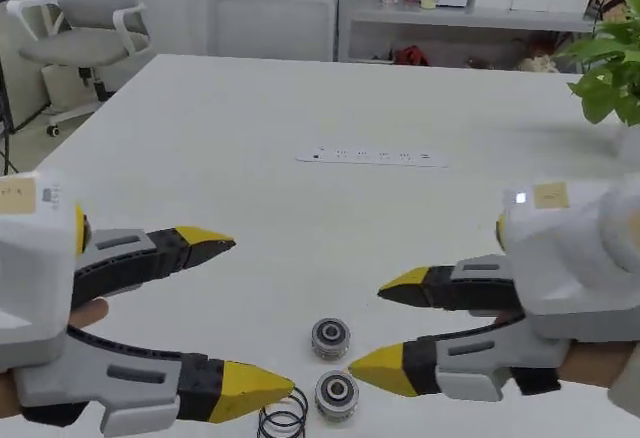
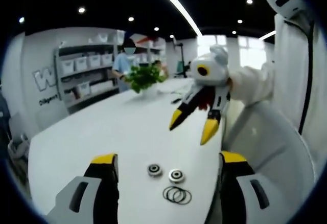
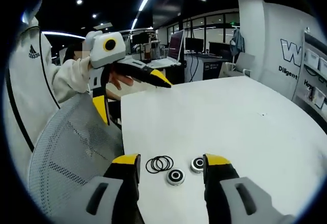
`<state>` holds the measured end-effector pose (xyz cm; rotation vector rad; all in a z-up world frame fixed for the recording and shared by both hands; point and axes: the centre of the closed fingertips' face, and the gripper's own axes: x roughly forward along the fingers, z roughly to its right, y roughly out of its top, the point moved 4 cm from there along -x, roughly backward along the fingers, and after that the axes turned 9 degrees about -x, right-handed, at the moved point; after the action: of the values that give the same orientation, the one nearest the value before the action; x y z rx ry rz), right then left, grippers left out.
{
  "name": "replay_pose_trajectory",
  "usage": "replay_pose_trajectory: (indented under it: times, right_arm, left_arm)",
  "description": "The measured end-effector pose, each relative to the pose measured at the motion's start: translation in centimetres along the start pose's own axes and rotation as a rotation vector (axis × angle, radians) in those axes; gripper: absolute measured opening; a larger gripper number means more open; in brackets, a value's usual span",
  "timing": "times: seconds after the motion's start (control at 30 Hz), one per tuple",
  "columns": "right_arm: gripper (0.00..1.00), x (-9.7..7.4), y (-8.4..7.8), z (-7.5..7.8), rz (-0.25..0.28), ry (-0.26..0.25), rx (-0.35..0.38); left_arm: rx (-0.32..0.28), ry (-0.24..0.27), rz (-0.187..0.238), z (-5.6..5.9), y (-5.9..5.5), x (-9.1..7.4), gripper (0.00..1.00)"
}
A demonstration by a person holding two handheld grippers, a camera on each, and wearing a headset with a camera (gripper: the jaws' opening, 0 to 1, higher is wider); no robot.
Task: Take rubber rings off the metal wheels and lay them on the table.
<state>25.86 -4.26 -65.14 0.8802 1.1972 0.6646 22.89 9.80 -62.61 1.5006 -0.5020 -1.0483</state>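
Hovering with jaws apart and empty, the left gripper (image 1: pixel 260 315) and right gripper (image 1: pixel 367 326) flank the far metal wheel (image 1: pixel 331 336) and near metal wheel (image 1: pixel 337 394) at the near edge of the desk (image 1: pixel 300 108), with loose rubber rings (image 1: pixel 283 413) just left of the latter. Pinched off-centre, either unheld wheel may skid away.

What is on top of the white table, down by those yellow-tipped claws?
Two metal wheels and a loose pile of black rings. In the head view a jaw of the left gripper covers part of the pile.
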Motion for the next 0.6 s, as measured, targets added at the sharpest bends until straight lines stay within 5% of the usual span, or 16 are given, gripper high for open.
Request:
replay_pose_trajectory:
  times: [0.13, 0.3, 0.6]
  right_arm:
    - [0.51, -2.3, 0.8, 0.4, 0.051, -0.024, 0.007]
    - [0.57, -4.8, 0.9, 1.1, 0.106, -0.066, 0.029]
    - [0.7, -6.7, -2.9, 1.4, 0.102, -0.119, 0.104]
  left_arm:
    - [-0.017, 0.036, 0.016, 0.1, 0.3, -1.6, 0.9]
    - [-0.052, 0.122, 0.012, -0.8, -0.6, -3.3, 0.98]
    - [-0.14, 0.204, 0.039, -1.5, -2.1, -4.9, 1.0]
